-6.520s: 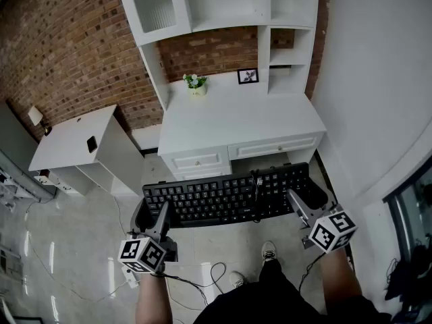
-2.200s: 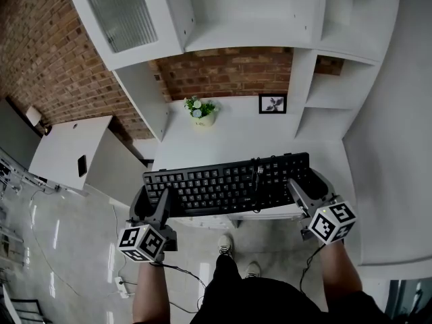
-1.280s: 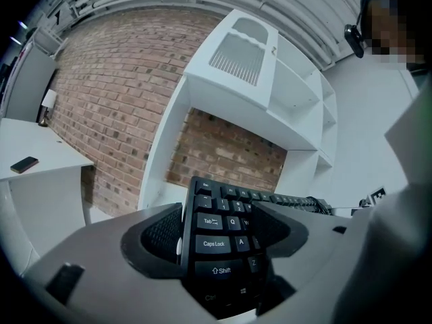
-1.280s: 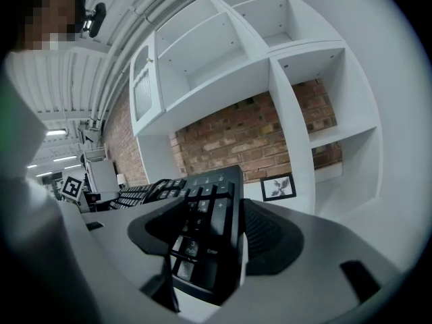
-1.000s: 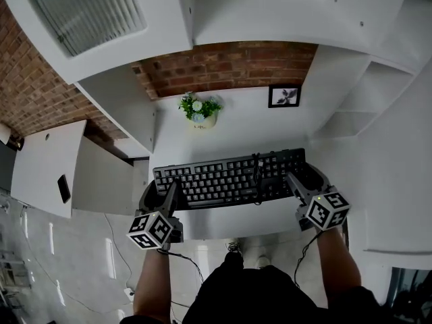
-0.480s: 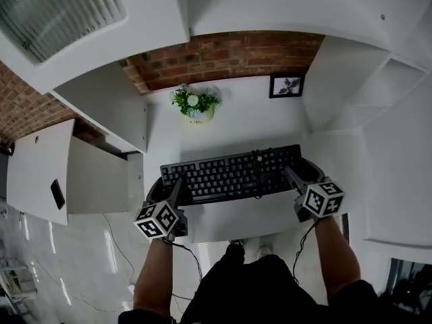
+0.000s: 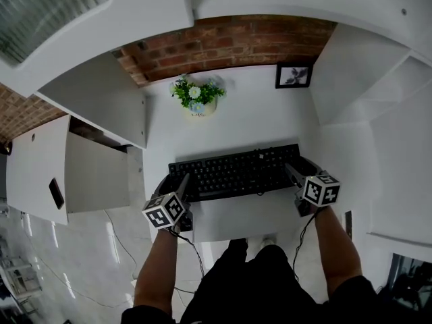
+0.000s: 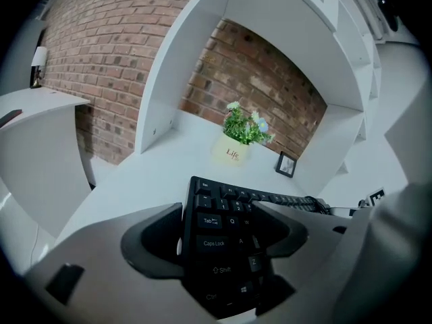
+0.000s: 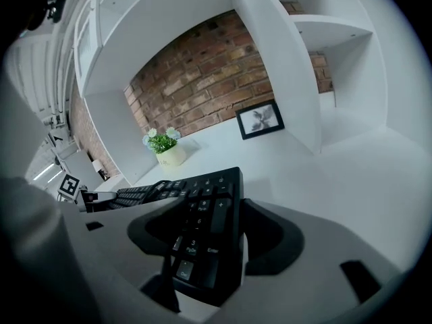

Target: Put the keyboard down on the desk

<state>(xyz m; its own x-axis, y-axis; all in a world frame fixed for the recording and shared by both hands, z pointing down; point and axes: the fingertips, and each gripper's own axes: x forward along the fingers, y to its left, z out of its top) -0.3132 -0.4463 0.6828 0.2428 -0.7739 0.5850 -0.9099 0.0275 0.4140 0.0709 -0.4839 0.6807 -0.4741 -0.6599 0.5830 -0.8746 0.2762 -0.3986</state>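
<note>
A black keyboard [image 7: 233,173] is held lengthwise over the front half of the white desk [image 7: 236,123]. My left gripper [image 7: 177,182] is shut on its left end, with the Tab and Caps Lock keys between the jaws in the left gripper view [image 8: 219,231]. My right gripper [image 7: 297,172] is shut on the number-pad end [image 9: 212,231]. The keyboard [image 9: 202,208] lies level and close to the desktop. Whether it touches the desk I cannot tell.
A potted plant [image 7: 196,97] and a small framed picture [image 7: 294,75] stand at the back of the desk by the brick wall. White shelf walls flank the desk. A white cabinet [image 7: 40,160] with a dark phone [image 7: 54,193] stands to the left.
Both grippers have carried the keyboard forward, from in front of the desk's drawers to over the desktop, and the head has come closer to the desk.
</note>
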